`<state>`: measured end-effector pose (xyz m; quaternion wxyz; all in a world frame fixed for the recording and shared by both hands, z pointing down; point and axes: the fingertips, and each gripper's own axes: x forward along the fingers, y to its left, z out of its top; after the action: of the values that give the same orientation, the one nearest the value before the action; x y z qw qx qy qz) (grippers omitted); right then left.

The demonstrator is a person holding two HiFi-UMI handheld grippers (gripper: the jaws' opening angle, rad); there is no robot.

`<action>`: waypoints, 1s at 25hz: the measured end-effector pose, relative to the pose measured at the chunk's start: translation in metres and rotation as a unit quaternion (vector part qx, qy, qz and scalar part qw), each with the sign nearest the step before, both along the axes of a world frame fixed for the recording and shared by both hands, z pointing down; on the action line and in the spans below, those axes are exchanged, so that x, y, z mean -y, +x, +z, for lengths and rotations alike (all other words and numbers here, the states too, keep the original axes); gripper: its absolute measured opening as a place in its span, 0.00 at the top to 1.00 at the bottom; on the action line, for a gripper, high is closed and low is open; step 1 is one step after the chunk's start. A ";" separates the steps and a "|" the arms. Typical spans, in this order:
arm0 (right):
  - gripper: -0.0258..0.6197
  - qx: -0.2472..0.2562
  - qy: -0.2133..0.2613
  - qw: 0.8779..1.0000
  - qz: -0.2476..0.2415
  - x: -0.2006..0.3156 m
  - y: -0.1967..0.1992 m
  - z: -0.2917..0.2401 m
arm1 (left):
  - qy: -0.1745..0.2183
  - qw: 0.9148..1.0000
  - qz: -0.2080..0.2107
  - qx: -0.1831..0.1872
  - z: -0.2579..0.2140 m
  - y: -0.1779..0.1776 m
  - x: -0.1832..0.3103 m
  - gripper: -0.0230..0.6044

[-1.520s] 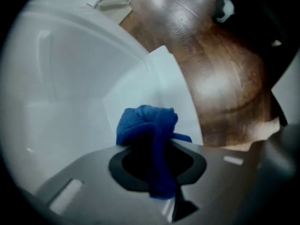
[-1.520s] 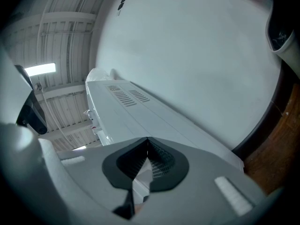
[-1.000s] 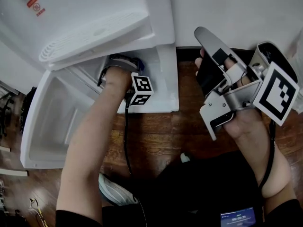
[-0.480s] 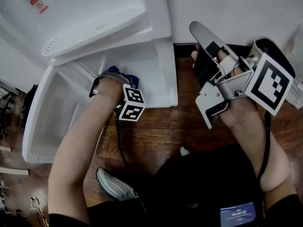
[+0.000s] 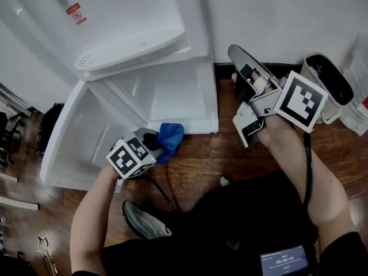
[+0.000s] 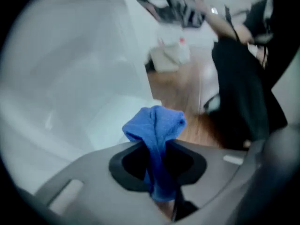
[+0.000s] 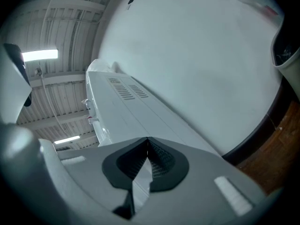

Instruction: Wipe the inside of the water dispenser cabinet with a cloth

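The left tool [image 5: 150,145] pinched a crumpled blue cloth [image 5: 170,138] between its jaws, over the brown wooden floor [image 5: 195,168], just outside the front edge of the white water dispenser cabinet [image 5: 172,96], whose door stood open. The right tool [image 5: 237,57], raised beside the cabinet, had its jaws pressed together on nothing.

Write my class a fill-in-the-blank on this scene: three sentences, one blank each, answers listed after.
1. The left tongs are shut on a cloth coloured ____.
2. The right tongs are shut and hold ____.
3. The cabinet door of the water dispenser stands ____.
Answers: blue; nothing; open.
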<state>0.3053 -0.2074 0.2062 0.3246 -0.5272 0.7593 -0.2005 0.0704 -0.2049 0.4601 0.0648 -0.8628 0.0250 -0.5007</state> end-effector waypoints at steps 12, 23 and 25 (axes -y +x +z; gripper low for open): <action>0.95 -0.226 0.102 0.926 -0.286 -0.069 -0.180 -0.034 | -0.020 0.874 -0.156 -0.460 -0.232 -0.072 -0.096 0.82; 0.53 -0.279 0.065 0.810 -0.512 -0.122 -0.280 0.046 | -0.080 0.870 -0.052 -0.483 -0.225 -0.063 -0.140 0.82; 0.53 -0.262 0.083 0.800 -0.534 -0.135 -0.289 0.039 | -0.105 0.868 -0.037 -0.485 -0.223 -0.061 -0.149 0.82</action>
<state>0.0162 -0.0726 0.2456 -0.0024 -0.0419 0.9903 -0.1324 0.0099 -0.0559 0.2368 -0.0647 -0.9971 0.0327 -0.0210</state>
